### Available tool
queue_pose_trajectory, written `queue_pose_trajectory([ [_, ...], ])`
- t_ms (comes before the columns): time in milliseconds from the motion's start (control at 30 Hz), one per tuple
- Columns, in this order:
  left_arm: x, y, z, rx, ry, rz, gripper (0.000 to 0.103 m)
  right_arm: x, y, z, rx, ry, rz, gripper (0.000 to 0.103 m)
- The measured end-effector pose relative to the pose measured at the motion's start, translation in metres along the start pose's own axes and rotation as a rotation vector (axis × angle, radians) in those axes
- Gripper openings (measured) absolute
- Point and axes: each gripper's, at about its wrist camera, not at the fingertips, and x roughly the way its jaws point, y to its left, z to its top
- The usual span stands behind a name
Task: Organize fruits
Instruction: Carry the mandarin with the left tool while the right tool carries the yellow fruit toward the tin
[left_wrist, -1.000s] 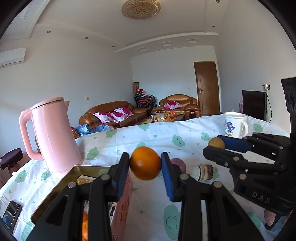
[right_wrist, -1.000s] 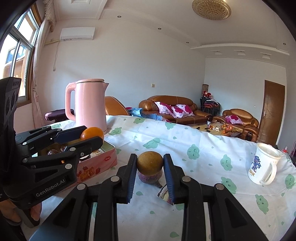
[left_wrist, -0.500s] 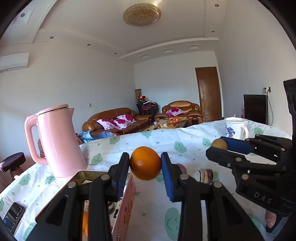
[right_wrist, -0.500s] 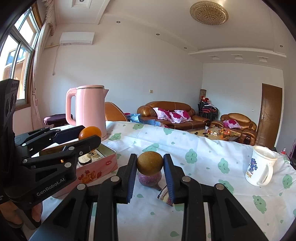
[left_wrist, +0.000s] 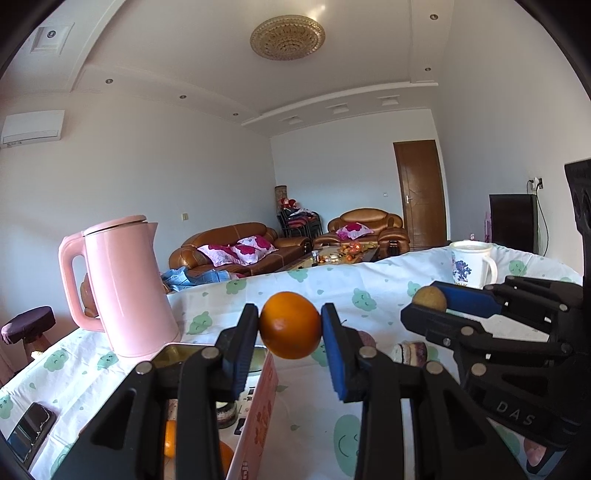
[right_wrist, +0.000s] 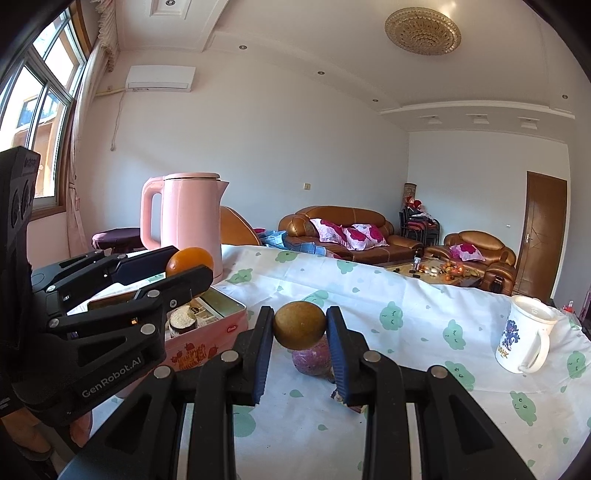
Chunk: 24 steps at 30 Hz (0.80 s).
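Gripping an orange (left_wrist: 290, 325), the left gripper (left_wrist: 290, 326) is seen with its blue-padded fingers (left_wrist: 334, 354) pressed on either side of the fruit, which is held above the near corner of a pink tin (right_wrist: 207, 334); "GenRobot.AI" is printed on the left gripper's body in the right wrist view. A brown round fruit (right_wrist: 299, 324) is pinched between the narrow-set fingers of the right gripper (right_wrist: 299, 326), whose body is marked "DAS" in the left wrist view. The brown fruit is held clear of the tabletop (right_wrist: 406, 332), directly over a purple fruit (right_wrist: 312, 360) lying on the cloth. The tin is decorated with strawberry pictures and a small red label too small to read; a jar and another orange piece are held inside it. The tabletop is covered by a white cloth printed with green smiling shapes. A phone (left_wrist: 27, 432) lies at its left edge. A pink kettle (right_wrist: 184, 221) stands behind the tin, and a white mug (right_wrist: 524, 334) with a blue figure and partly legible letters stands to the right. Beyond, brown leather sofas (right_wrist: 351, 236) with pink cushions, a wooden door (right_wrist: 545, 229), a wall air conditioner (right_wrist: 160, 77) and a round ceiling lamp (right_wrist: 423, 31) are visible.
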Motion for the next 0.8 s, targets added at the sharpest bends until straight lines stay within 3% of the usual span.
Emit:
queue_pose_trajectory([
  [800, 0.005, 0.039, -0.008, -0.067, 0.075, 0.045, 0.037, 0.023, 0.038, 0.010, -0.053, 0.040, 0.066, 0.031],
])
